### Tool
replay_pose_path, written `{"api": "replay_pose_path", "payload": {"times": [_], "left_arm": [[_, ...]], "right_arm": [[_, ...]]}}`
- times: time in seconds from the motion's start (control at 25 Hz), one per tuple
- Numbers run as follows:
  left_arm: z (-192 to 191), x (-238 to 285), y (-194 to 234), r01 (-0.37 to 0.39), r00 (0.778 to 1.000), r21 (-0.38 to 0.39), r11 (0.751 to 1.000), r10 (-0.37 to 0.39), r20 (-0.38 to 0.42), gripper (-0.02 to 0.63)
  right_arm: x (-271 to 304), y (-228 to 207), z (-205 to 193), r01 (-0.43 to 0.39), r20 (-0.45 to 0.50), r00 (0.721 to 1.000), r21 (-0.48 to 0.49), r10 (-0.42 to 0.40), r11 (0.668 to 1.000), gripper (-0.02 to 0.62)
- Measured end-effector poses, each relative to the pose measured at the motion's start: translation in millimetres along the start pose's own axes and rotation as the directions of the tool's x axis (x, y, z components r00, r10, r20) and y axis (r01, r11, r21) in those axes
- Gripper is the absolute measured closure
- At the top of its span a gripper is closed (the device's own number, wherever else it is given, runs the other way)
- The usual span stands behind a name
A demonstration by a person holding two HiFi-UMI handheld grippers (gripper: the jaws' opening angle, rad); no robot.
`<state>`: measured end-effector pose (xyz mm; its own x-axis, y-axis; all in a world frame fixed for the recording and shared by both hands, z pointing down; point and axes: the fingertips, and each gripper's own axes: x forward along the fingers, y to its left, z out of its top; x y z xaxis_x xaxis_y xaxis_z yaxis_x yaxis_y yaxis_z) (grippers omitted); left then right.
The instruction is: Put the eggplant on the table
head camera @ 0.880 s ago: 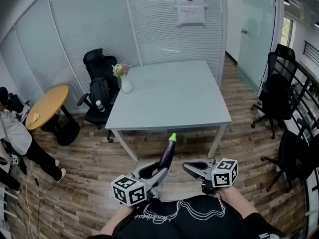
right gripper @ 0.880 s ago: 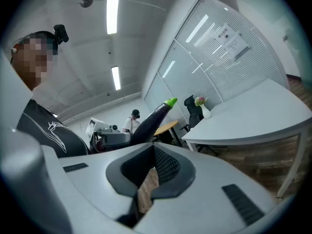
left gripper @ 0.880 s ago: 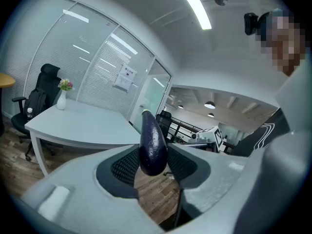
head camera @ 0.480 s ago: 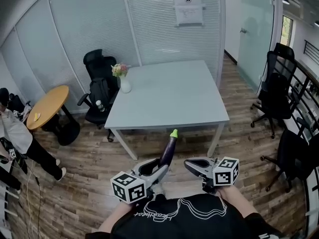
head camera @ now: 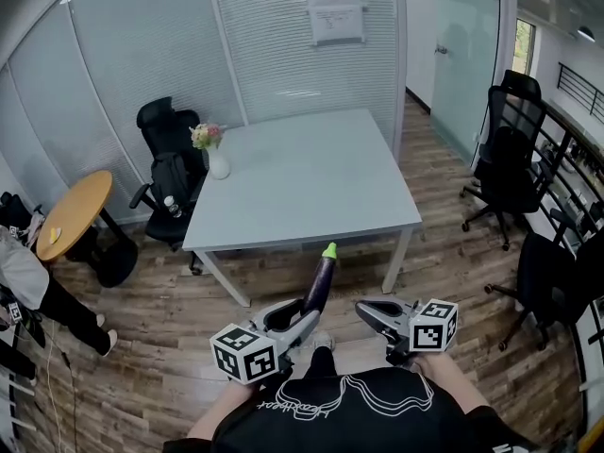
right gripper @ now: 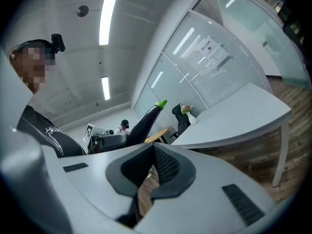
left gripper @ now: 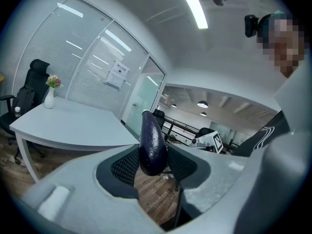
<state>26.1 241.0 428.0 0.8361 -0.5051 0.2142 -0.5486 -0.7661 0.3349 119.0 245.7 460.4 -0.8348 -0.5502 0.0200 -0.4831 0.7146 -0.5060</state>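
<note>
Nearest to us, our left gripper is still pinching the eggplant by its thick end, with the green tip pointing up and forward. Just beside it, our right gripper is staying pressed together and empty. Farther ahead, the grey surface is shifting slightly left in the head view, so we are probably still approaching it with the eggplant.

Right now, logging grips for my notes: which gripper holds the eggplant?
The left gripper: its jaws clamp the eggplant by its lower end, while the right gripper holds nothing.
</note>
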Motion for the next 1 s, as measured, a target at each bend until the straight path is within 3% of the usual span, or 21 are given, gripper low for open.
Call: {"api": "replay_pose_path", "payload": {"times": [0.32,1.0], "left_arm": [[13.5,31.2,34.4,0.025,1.0,-0.012,1.0,-0.025,0.001,0.419],[117.4,124.3,247.2,0.015,1.0,-0.037,0.999,-0.015,-0.012,0.419]], "right_arm": [[20.1,-37.9,20.3,0.027,-0.014,1.0,0.001,-0.027,1.0,0.589],[184.1,-199.7,118.8,0.102,-0.057,0.993,0.032,-0.1,0.994,0.589]]}}
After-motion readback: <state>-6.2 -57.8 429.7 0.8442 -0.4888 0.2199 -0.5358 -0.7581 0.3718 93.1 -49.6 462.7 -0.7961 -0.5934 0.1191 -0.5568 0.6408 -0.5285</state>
